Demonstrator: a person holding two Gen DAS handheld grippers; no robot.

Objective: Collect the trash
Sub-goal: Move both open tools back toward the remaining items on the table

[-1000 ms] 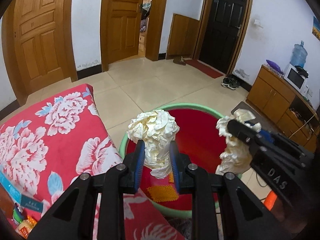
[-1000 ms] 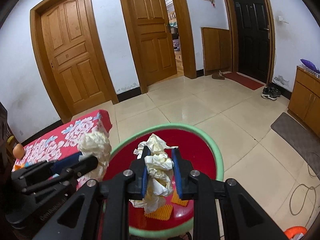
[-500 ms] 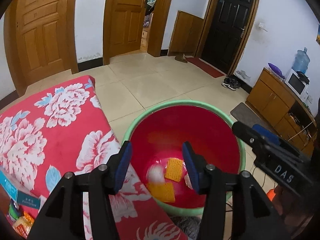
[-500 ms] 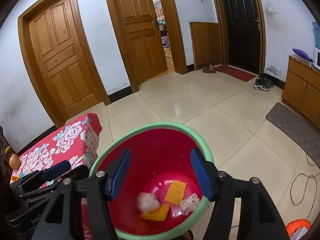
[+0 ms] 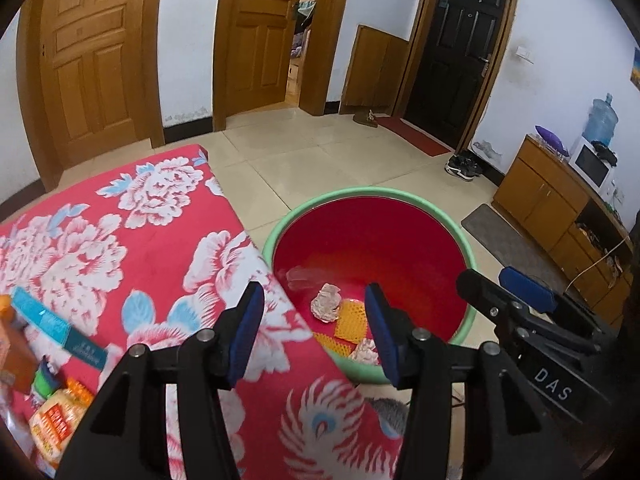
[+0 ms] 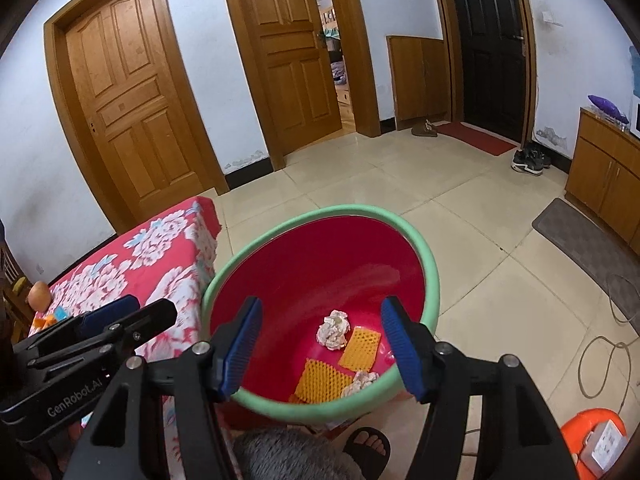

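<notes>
Two crumpled paper wads [image 6: 333,329] already lie in the red basin [image 5: 366,193] with orange mesh pieces [image 6: 359,348], at twelve o'clock from the left gripper [image 5: 314,330] and right gripper [image 6: 320,350], both wide and empty, lettered "GenRobot.AI" and "DAS", while packets [image 5: 54,420] at eight o'clock on the floral cloth [image 5: 132,240] may remain.

Soft, even daylight fills both views, with faint shadows and a pale sheen on the floor tiles [image 6: 460,208]. Fisheye bending curves the doors [image 5: 92,60] and blackens corners; near items blur slightly
</notes>
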